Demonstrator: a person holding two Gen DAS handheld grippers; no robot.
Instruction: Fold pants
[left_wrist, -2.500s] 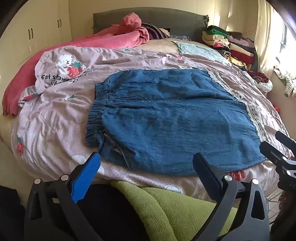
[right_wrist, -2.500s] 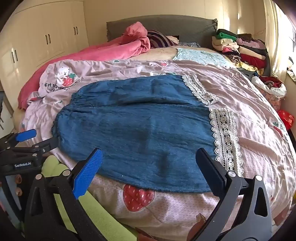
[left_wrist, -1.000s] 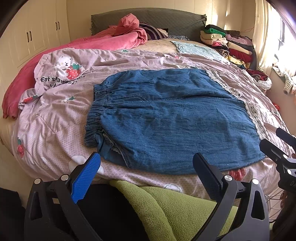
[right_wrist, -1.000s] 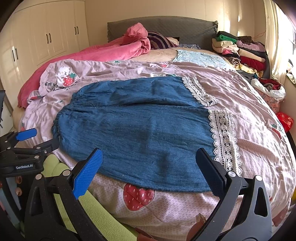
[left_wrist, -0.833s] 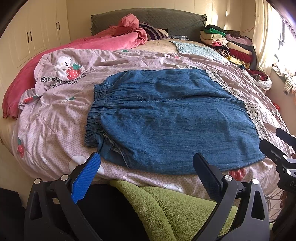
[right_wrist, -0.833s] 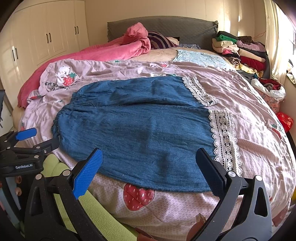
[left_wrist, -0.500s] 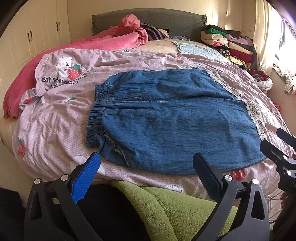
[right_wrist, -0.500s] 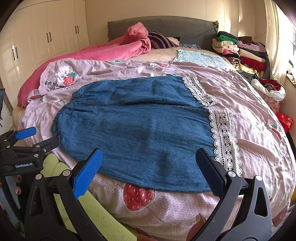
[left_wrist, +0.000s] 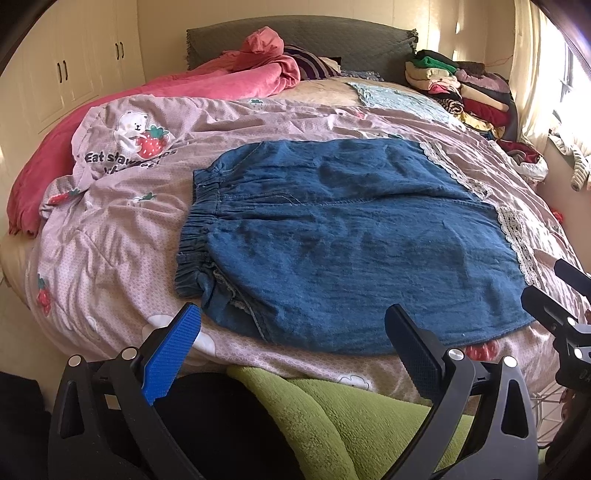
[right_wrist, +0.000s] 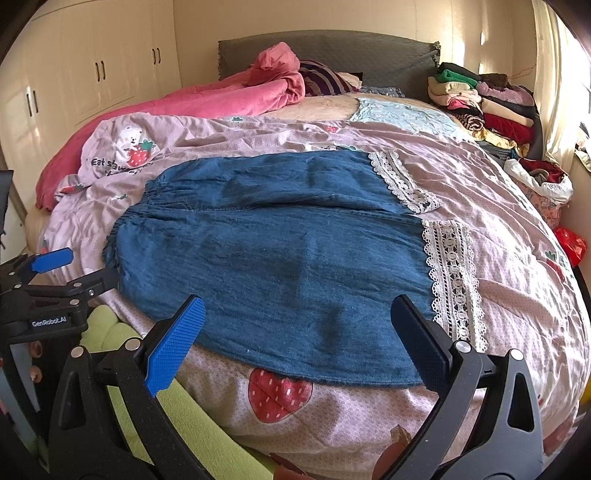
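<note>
Blue denim pants (left_wrist: 343, 236) lie flat on the bed, elastic waistband (left_wrist: 195, 229) to the left and white lace hems (right_wrist: 450, 280) to the right. They also show in the right wrist view (right_wrist: 280, 254). My left gripper (left_wrist: 295, 350) is open and empty, held off the near bed edge below the waist end. My right gripper (right_wrist: 299, 339) is open and empty, held off the near edge below the leg end. Each gripper shows at the other view's edge.
The pants rest on a pink strawberry-print duvet (left_wrist: 110, 236). A pink blanket (left_wrist: 207, 85) and striped pillow lie near the grey headboard. Stacked folded clothes (right_wrist: 487, 99) sit at the far right. Green fleece (left_wrist: 351, 413) is below the grippers. Wardrobes (right_wrist: 92, 74) stand on the left.
Both grippers have drifted very slightly; the pants have not moved and both grippers stay open.
</note>
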